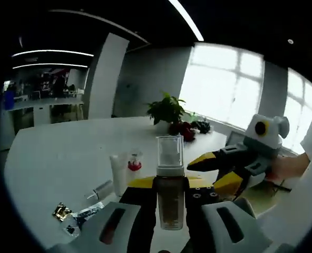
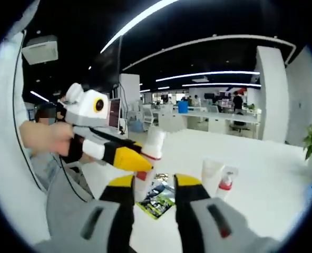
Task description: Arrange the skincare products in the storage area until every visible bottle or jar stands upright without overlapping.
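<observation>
Nearest the lens in the left gripper view, the left hand-held gripper (image 1: 171, 213) clamps a tall pump bottle (image 1: 170, 182) between its jaws; the bottle stands upright, with amber liquid below and a clear cap on top. Beyond it on the white tabletop (image 1: 56, 153) stand a white tube (image 1: 117, 173) and a small red-capped bottle (image 1: 135, 162) just beside each other, while a small silver-capped vial (image 1: 100, 190) and some foil sachets (image 1: 74, 215) lie flat nearer the left. The right hand-held gripper (image 1: 198, 164) enters from the right, held in a person's hand (image 1: 288, 166), its yellow-tipped jaws narrowly parted and empty. In the right gripper view that gripper's jaws (image 2: 155, 182) stand slightly apart with nothing between them, above a green sachet (image 2: 157, 199); the white tube (image 2: 211, 174) and red-capped bottle (image 2: 224, 184) stand to the right. A potted plant (image 1: 166, 110) sits farther back.
</observation>
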